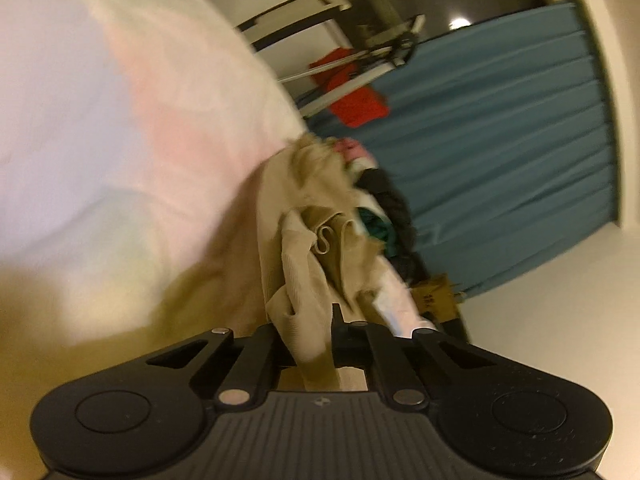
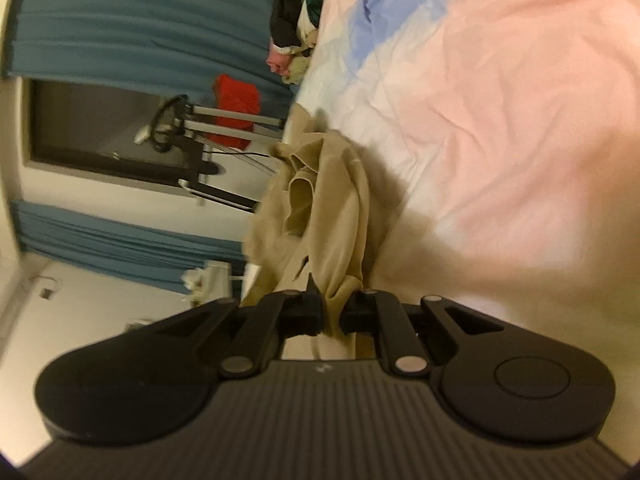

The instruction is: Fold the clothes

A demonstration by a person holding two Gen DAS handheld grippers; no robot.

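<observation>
A beige garment hangs bunched and crumpled over a bed with a pastel pink, blue and white sheet. My left gripper is shut on one fold of it, the cloth pinched between the black fingers. In the right wrist view the same beige garment trails from my right gripper, which is shut on another bunched part. Both views are rolled sideways, so the sheet fills one side of each picture. The garment stretches away from each gripper toward the bed's edge.
A heap of other clothes, black, teal and pink, lies at the bed's far end, also seen as a clothes heap. Behind stand blue curtains, a drying rack with a red cloth, and a cardboard box.
</observation>
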